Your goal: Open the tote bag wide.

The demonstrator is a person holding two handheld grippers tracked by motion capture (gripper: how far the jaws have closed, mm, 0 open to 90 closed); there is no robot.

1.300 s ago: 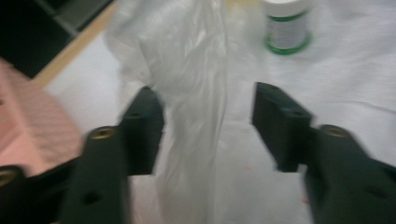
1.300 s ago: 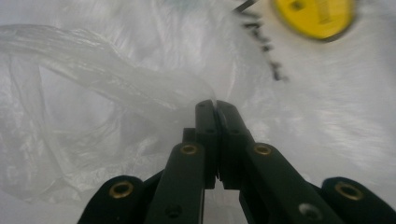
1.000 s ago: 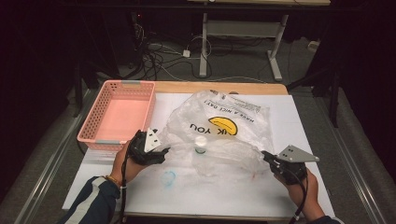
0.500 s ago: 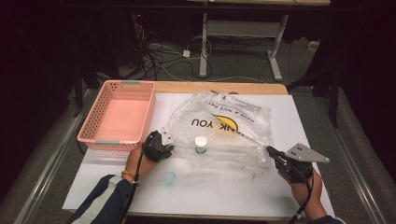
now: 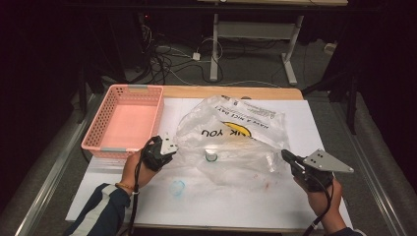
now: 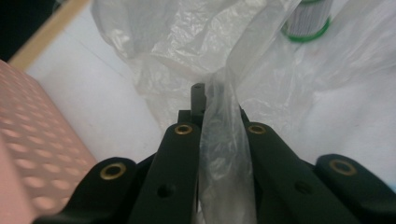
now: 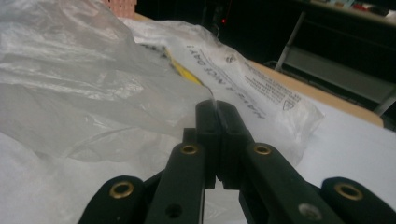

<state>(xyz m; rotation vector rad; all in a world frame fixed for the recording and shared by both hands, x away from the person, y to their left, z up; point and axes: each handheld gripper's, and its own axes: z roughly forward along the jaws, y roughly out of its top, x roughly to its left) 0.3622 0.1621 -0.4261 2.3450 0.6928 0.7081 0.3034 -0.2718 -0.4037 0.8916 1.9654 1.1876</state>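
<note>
High view shows a big clear plastic bag (image 5: 231, 140) lying crumpled in the middle of a white table (image 5: 275, 201), and a lot of it is hard to read. Its folds blur what is inside, but a small round jar (image 5: 212, 156) with a green rim shows through the plastic. In the left gripper view only the bottom of that jar (image 6: 307, 21) can be seen, since the top is cut off by the edge. The left gripper (image 5: 169, 147) has just been closing, and its jaws now pinch a twisted strip of the bag's left edge (image 6: 224, 140). The right gripper (image 5: 286, 156) is squeezed tight on the bag's right edge, with a thin bit of plastic (image 7: 215, 109) caught between its tips. The bag has a yellow round picture and dark letters "YOU" that sit upside down from here. In the right gripper view a line reads "HAVE A NICE DAY!", and the smaller print beside it is too tiny to read. A pink basket (image 5: 125, 123) sits just left of the bag. A small pale blue ring (image 5: 177, 187) lies on the table near the left hand (image 5: 134, 169); what it is cannot be told.
</note>
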